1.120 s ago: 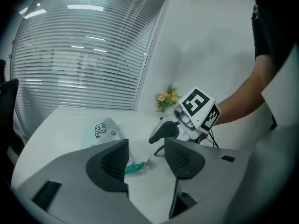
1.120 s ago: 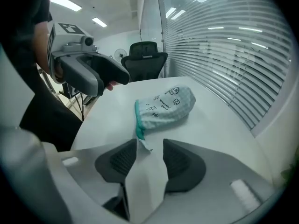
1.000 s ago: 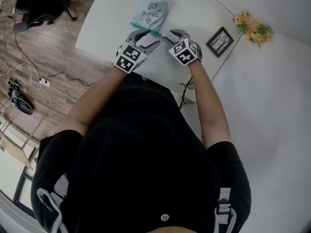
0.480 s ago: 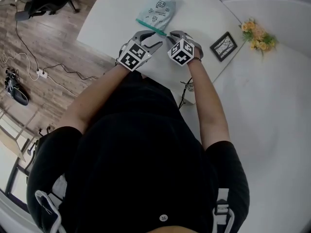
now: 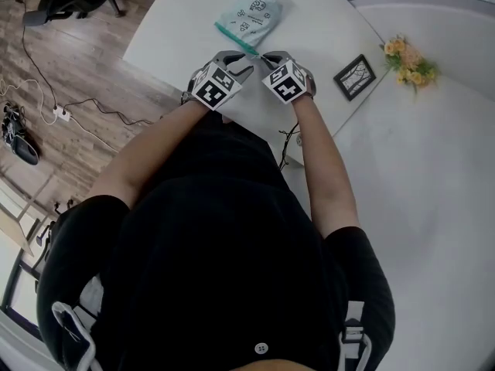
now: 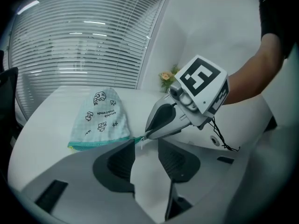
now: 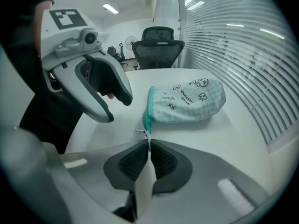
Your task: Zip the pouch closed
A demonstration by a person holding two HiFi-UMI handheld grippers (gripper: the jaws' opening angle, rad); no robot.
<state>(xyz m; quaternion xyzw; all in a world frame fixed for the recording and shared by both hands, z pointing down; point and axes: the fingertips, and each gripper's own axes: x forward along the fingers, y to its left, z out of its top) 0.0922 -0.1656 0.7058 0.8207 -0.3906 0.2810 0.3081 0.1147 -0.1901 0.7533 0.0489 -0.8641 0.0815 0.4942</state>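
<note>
jaws of right gripper (image 7: 149,144) pinch zipper pull (image 7: 145,133) of pouch (image 7: 187,101); left gripper (image 6: 145,146) is closing, half apart, gripping nothing; both stood wider before.

Pouch (image 7: 187,101) was soft checked cloth, matt, with woven teal zip tape. Zipper pull (image 7: 141,131) looked like small bright metal. Right gripper (image 7: 149,146) shell was smooth grey plastic; its pads (image 7: 133,162) dark, ribbed, rubbery. Table (image 7: 196,134) was smooth white with a slight sheen. Floor (image 5: 85,60) was wood-look planks.

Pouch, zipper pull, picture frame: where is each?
pouch (image 7: 187,101), right gripper view, middle of its fabric
zipper pull (image 7: 144,133), right gripper view, metal tab
picture frame (image 5: 354,76), head view, its centre
</note>
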